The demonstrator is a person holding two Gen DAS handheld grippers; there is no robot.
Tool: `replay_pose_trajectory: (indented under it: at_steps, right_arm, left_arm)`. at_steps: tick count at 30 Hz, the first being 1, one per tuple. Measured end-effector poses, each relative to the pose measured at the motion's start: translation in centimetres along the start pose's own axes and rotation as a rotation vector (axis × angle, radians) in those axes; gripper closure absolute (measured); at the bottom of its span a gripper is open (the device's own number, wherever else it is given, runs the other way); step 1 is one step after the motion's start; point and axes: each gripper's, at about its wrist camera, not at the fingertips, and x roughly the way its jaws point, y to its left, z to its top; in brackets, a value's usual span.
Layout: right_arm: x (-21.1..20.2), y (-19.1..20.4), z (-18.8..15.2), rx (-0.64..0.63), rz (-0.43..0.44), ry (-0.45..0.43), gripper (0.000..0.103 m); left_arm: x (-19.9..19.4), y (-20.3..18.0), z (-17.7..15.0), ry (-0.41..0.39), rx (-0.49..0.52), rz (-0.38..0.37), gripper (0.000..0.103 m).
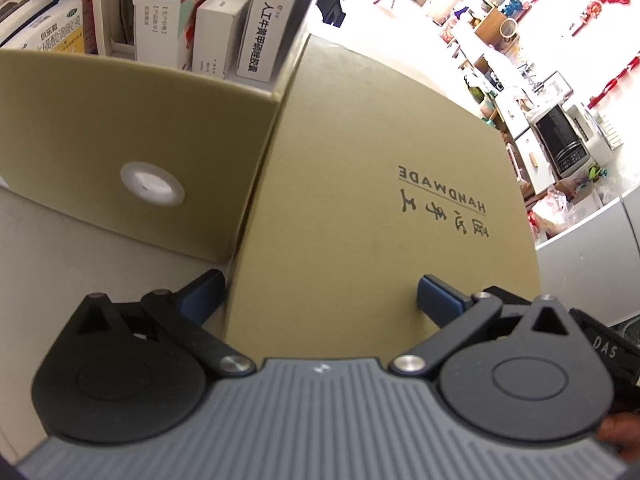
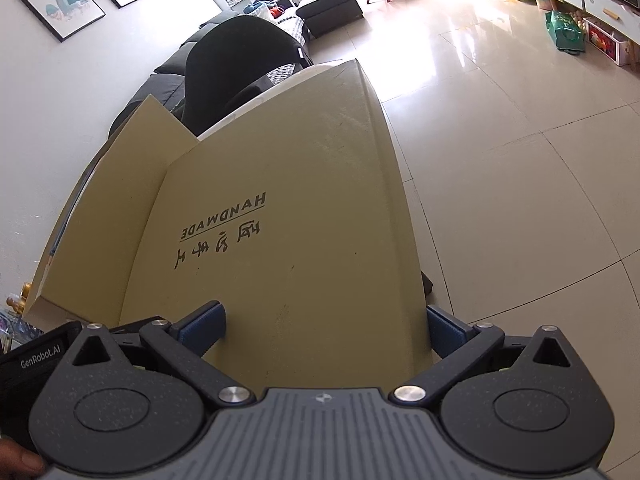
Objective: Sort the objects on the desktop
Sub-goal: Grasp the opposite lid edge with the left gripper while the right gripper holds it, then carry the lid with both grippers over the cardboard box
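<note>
At the far left of the left wrist view, a row of upright medicine cartons point(image 1: 224, 20) stands packed inside an open olive-tan box point(image 1: 120, 120), whose near wall carries a round white sticker point(image 1: 152, 184). The box rests on a pale desktop point(image 1: 60, 264). Just right of it, a matching olive-tan lid point(image 1: 360, 184) (printed HANDMADE, seen upside down) fills the middle of the view. The left gripper point(image 1: 320, 298) has its jaws spread wide: the left blue finger sits beside the lid's left edge, the right one lies over the lid's face. Whether either pad touches the lid cannot be told.

In the right wrist view the same lid point(image 2: 300, 200) stretches away from the camera, and the right gripper point(image 2: 324, 322) straddles its near end, jaws spread, with one blue pad over its face and one at its right edge. Beyond, a dark chair point(image 2: 236, 64) stands far left and a tiled floor point(image 2: 520, 160) spreads right.
</note>
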Motion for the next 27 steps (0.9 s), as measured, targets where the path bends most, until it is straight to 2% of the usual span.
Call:
replay_pose_trajectory:
  at_steps: [11,27]
  right_arm:
    - [-1.1,0.3,-1.5,-0.015,-0.013,-0.017,0.000]
    - [-1.5,1.8,-1.7,-0.062,-0.039,-0.044,0.000]
  left_arm:
    - [0.1,-1.5,0.3,0.014,0.016,0.044,0.000]
    - [-0.2,-1.2,-0.5,0.004,-0.003,0.048,0.000]
